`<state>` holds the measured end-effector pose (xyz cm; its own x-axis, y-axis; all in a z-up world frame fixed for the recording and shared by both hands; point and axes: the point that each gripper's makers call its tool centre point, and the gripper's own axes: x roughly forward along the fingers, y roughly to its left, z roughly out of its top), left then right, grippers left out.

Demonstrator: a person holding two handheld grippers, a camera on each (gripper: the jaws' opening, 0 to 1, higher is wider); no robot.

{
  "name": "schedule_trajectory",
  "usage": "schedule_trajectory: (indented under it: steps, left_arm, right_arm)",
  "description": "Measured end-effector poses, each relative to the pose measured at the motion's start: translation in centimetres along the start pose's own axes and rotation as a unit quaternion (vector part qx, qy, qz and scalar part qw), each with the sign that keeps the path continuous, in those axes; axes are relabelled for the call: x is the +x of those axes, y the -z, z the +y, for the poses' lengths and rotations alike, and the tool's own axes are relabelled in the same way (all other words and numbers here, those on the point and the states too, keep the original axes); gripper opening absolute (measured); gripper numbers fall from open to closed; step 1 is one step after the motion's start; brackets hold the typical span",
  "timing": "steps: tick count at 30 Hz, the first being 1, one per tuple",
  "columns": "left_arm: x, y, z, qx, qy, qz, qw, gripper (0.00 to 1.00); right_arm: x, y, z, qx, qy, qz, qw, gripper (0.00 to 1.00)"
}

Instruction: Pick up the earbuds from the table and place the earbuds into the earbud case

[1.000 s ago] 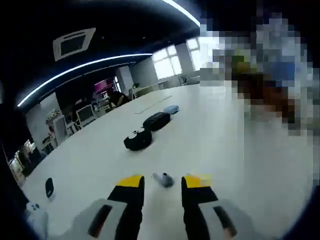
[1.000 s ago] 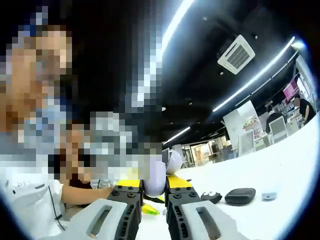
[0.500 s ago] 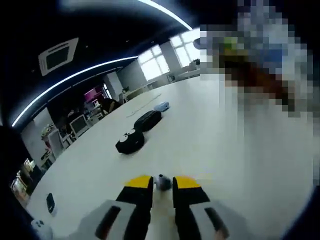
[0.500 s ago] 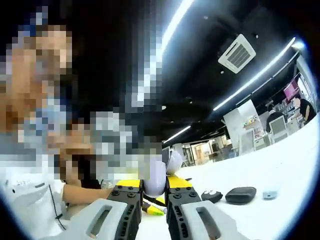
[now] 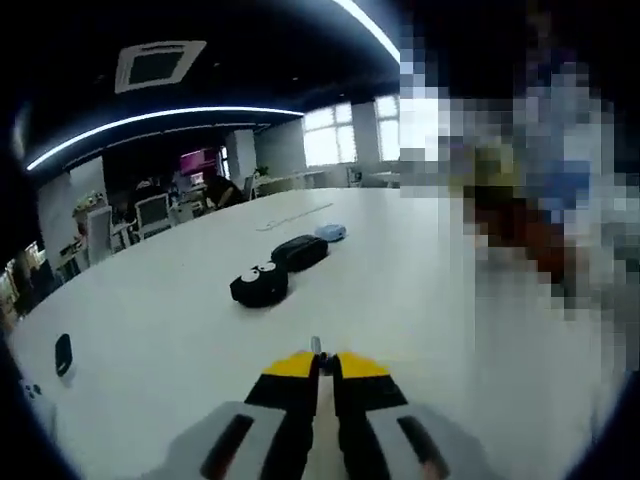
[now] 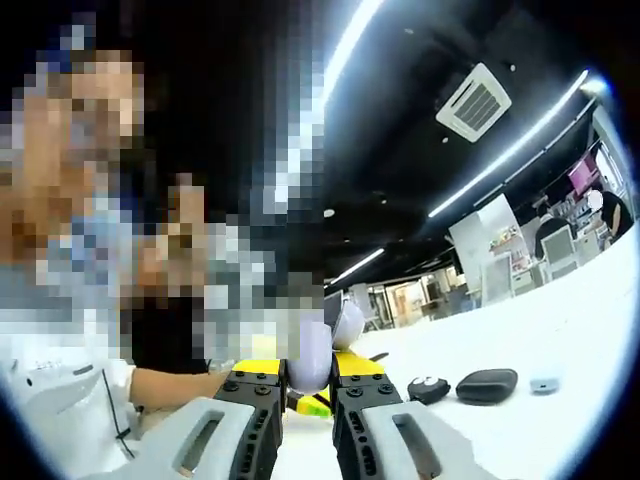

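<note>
Since one second ago my left gripper point(image 5: 318, 362) has closed: its yellow-tipped jaws stood wide apart with the small grey earbud point(image 5: 315, 345) lying on the table between them, and now they are almost together, clamped on that earbud, of which just a small tip sticks out above the jaw tips. In the left gripper view the white table point(image 5: 160, 320) spreads ahead of me, and on it, farther away, I see a black round case with two white spots point(image 5: 260, 284), then a black oval pouch point(image 5: 299, 252) just behind it, and a small pale blue thing point(image 5: 331, 232) beyond that (I cannot tell what it is). At the left edge of the table a small dark object point(image 5: 63, 353) lies well apart from the others. My right gripper point(image 6: 308, 373) has stayed as it was, with its jaws pressed on the pale lilac earbud case point(image 6: 318, 350), which stands upright between them and rises above the tips. In the right gripper view, a yellow-green object point(image 6: 312, 404) shows low between the jaws, too hidden to name. To the right of this gripper, the same black round case, the oval pouch and the pale blue thing lie in a row on the table. On the left a person's forearm and white sleeve point(image 6: 60, 385) rest near the table.
</note>
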<state>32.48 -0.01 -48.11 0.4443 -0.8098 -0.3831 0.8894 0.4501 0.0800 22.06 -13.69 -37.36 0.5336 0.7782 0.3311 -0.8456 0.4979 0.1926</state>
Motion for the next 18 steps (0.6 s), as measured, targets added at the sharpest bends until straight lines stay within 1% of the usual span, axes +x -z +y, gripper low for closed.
schedule_trajectory:
  steps: [2,4,6,9,10,12,13,14,15,17,18]
  left_arm:
    - [-0.1,-0.2,0.2,0.003,0.0,0.005,1.0,0.08]
    - [-0.2,-0.7,-0.3,-0.037,0.016,-0.008,0.9992,0.08]
    - [-0.5,-1.5,-0.4,-0.061,0.026,-0.021,0.9976,0.08]
    - [-1.2,-3.9,-1.8,-0.116,0.068,-0.051,0.9896,0.08]
    - [-1.4,-4.5,-2.2,-0.125,0.079,-0.057,0.9873,0.08]
    - [-2.3,-6.3,-3.7,-0.145,0.124,-0.063,0.9796,0.08]
    - [-2.8,-6.9,-4.6,-0.153,0.147,-0.056,0.9756,0.08]
    - [-3.2,-7.4,-5.2,-0.15,0.166,-0.049,0.9734,0.08]
    - [-3.4,-8.0,-5.7,-0.141,0.177,-0.043,0.9732,0.08]
    - [-3.9,-8.6,-6.8,-0.127,0.197,-0.02,0.9719,0.08]
    - [-4.2,-9.5,-7.6,-0.109,0.208,-0.015,0.9719,0.08]
  right_arm:
    - [0.0,0.0,0.0,0.0,-0.001,-0.001,1.0,0.16]
    - [0.0,0.0,0.0,0.0,0.0,0.0,1.0,0.16]
    - [-0.1,0.1,0.0,-0.001,0.001,0.003,1.0,0.16]
    - [0.1,0.4,0.1,-0.008,-0.001,0.012,0.9999,0.16]
    - [0.1,0.6,0.2,-0.012,-0.002,0.017,0.9998,0.16]
    - [0.3,1.3,0.7,-0.008,-0.014,0.031,0.9994,0.16]
    - [0.4,1.5,0.8,-0.005,-0.017,0.036,0.9992,0.16]
    - [0.6,1.9,1.0,-0.006,-0.021,0.044,0.9988,0.16]
    - [0.6,2.3,1.2,-0.008,-0.023,0.052,0.9983,0.16]
    - [0.8,2.7,1.5,-0.007,-0.029,0.062,0.9976,0.16]
    - [0.8,2.9,1.7,-0.006,-0.034,0.065,0.9973,0.16]
